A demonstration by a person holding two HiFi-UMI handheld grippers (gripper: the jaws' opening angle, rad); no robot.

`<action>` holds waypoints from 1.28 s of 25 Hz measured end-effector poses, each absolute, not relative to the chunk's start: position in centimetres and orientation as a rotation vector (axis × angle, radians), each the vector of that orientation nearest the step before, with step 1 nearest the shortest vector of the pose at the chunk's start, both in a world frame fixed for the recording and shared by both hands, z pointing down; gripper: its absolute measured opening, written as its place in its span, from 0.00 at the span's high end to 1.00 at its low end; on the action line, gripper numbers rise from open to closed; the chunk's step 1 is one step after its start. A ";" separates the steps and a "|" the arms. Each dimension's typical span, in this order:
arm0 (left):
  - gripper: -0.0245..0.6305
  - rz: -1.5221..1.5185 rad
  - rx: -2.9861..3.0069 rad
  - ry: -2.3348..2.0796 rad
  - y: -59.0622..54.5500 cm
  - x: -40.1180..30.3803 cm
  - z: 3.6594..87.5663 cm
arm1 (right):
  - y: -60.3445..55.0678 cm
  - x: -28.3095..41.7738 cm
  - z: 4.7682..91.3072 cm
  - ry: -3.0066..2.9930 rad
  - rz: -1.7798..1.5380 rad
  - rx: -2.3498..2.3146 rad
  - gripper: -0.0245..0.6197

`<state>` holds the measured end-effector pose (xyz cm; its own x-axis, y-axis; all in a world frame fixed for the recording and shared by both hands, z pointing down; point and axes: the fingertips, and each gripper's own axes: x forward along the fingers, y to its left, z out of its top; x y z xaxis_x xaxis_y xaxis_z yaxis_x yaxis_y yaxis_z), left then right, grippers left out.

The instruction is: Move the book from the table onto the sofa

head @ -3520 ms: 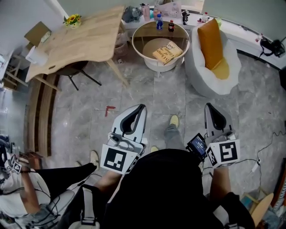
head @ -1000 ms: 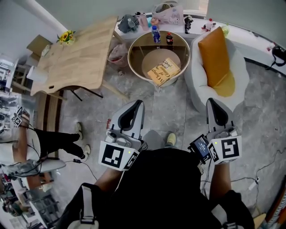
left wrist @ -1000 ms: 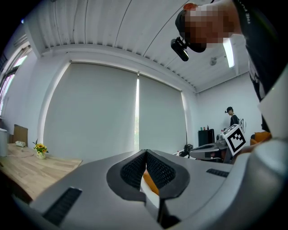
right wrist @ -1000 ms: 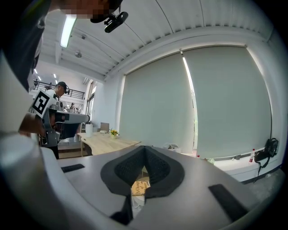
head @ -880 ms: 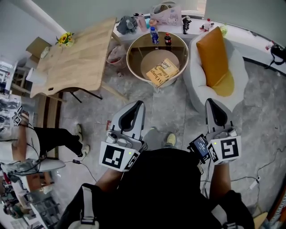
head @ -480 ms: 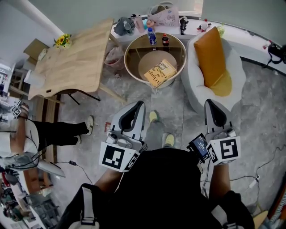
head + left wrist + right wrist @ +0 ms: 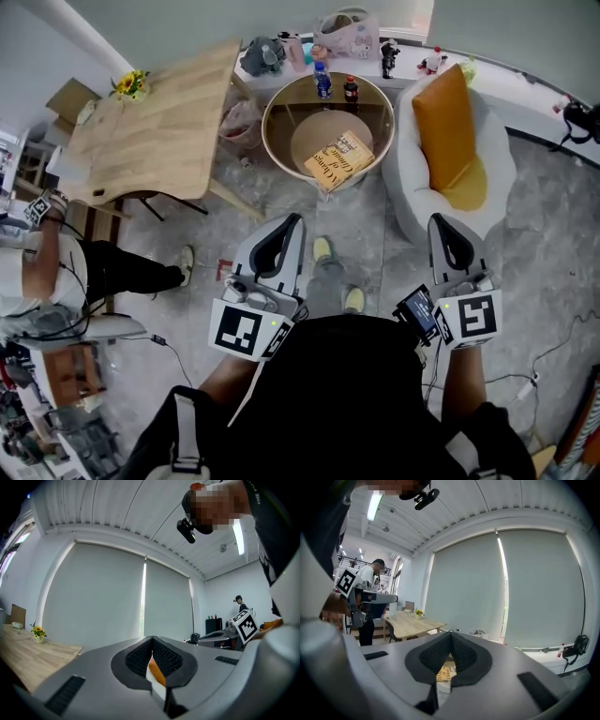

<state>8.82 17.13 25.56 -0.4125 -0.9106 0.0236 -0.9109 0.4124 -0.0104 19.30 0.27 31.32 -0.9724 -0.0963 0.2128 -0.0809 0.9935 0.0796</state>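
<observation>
The book (image 7: 339, 159), a yellow-covered volume, is seen lying flat on the round wooden-rimmed table (image 7: 266, 131), toward the side nearest the person and turned at an angle to the rim; it is touched by neither gripper. Two small bottles (image 7: 322, 81) are stood at the far edge of the same table. Just to the right of the table a white sofa (image 7: 411, 202) is placed, and an orange cushion (image 7: 447, 112) is propped upright against its back. The left gripper (image 7: 294, 220) and the right gripper (image 7: 437, 219) are held side by side in front of the person's body, well apart from the table and sofa and pointed toward them. In the left gripper view the jaws are shown pressed together and empty, and a strip of the orange cushion is glimpsed through the gap below their tips. In the right gripper view the jaws are likewise shown closed on nothing, and the book's cover is glimpsed beyond them in the same way. The person's shoes (image 7: 323, 248) are seen on the grey marbled floor (image 7: 553, 272) between the two grippers. To the left a long wooden table (image 7: 159, 122) is set, with yellow flowers (image 7: 129, 86) on its far corner, and a second person (image 7: 52, 272) is seen at the left edge
</observation>
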 end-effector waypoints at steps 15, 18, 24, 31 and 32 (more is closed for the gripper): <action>0.95 -0.001 1.658 -2.590 15.3 0.0 27.2 | -1.9 11.1 31.4 -2.872 -0.120 0.143 0.95; 0.95 -0.007 1.654 -2.583 14.6 -2.0 27.5 | -2.6 9.6 31.9 -2.838 -0.101 0.143 0.95; 0.95 -0.017 1.651 -2.563 13.3 -5.6 28.1 | -3.6 6.2 32.6 -2.776 -0.096 0.150 0.95; 0.95 -0.029 1.658 -2.546 12.1 -9.5 28.4 | -4.6 2.5 32.5 -2.766 -0.097 0.165 0.95; 0.95 -0.030 1.661 -2.545 12.0 -9.9 28.4 | -4.7 2.0 32.5 -2.762 -0.097 0.166 0.95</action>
